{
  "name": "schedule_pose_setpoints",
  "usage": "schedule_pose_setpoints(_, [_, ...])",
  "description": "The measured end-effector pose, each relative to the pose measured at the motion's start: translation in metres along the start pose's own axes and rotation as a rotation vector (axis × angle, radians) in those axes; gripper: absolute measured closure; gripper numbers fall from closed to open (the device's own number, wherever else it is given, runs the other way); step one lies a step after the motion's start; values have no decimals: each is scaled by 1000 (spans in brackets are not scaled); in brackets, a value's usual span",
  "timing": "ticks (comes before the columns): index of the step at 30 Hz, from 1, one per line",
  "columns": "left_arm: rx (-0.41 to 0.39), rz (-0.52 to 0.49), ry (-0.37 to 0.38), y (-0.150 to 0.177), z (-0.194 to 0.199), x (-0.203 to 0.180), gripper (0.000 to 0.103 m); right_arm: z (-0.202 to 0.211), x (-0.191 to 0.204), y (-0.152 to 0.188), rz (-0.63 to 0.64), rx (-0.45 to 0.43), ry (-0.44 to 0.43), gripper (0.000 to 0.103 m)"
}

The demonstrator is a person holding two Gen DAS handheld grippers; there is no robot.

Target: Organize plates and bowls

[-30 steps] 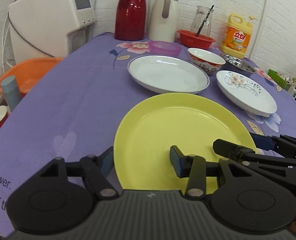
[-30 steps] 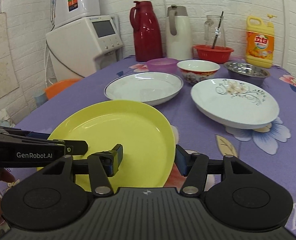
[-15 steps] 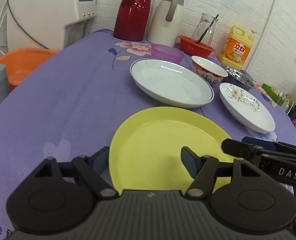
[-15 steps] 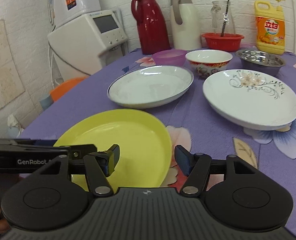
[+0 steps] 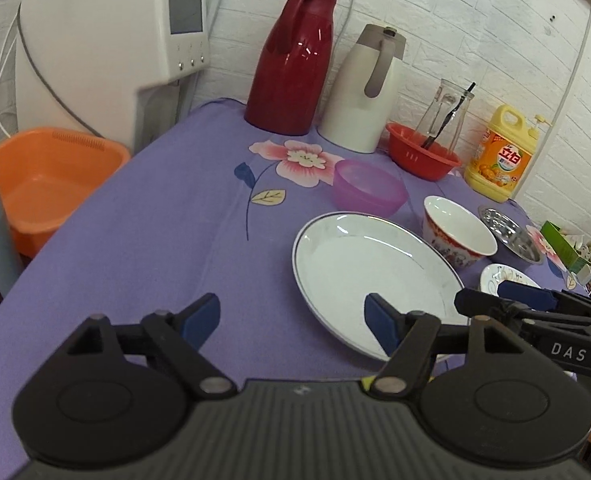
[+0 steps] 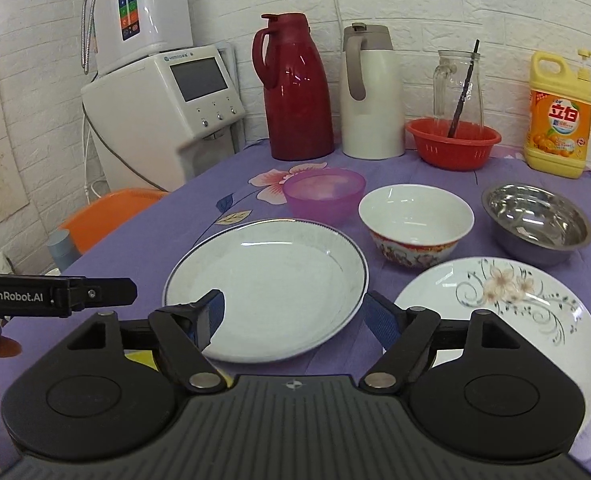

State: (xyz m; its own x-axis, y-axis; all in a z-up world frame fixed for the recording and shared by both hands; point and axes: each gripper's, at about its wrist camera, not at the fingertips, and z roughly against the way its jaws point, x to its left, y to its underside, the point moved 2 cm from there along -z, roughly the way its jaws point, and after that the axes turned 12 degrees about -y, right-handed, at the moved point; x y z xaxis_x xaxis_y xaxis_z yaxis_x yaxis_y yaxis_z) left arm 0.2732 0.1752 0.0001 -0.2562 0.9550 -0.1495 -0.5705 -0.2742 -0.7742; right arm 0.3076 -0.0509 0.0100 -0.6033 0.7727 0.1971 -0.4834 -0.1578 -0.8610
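My left gripper hovers over the purple cloth, its jaws opening with nothing held; the white blue-rimmed plate lies just beyond its right finger. My right gripper stands open above the near rim of that same plate. To the right lies a floral plate. Behind the plates stand a purple bowl, a patterned white bowl and a steel bowl. Only a sliver of the yellow plate shows under the grippers.
Along the back wall stand a red thermos, a white thermos, a red basket with a glass jug, and a detergent bottle. A water dispenser and an orange basin are at the left, off the table's edge.
Both grippers let go of the yellow plate, opened wider and moved forward to the white blue-rimmed plate. The yellow plate has slipped almost out of view beneath them.
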Motion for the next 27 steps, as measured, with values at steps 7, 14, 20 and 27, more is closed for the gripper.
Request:
schedule_pose_setpoints(7, [32,63,-5,-16,-42,6,31,-35,-35,2,-111,34,-29,0])
schedule_pose_setpoints(14, [45,75,-7,-20,-54,7,31,-32,-33,2,-149,24,-62,0])
schedule_pose_setpoints(20, [96,37,27,-27,-68,-3,31,-43,-29,-1,-120,42,-28,0])
schedule_pose_setpoints(27, [118,-11,43,-27,-88,-17,32,-49,-28,1,-68,45,-2,0])
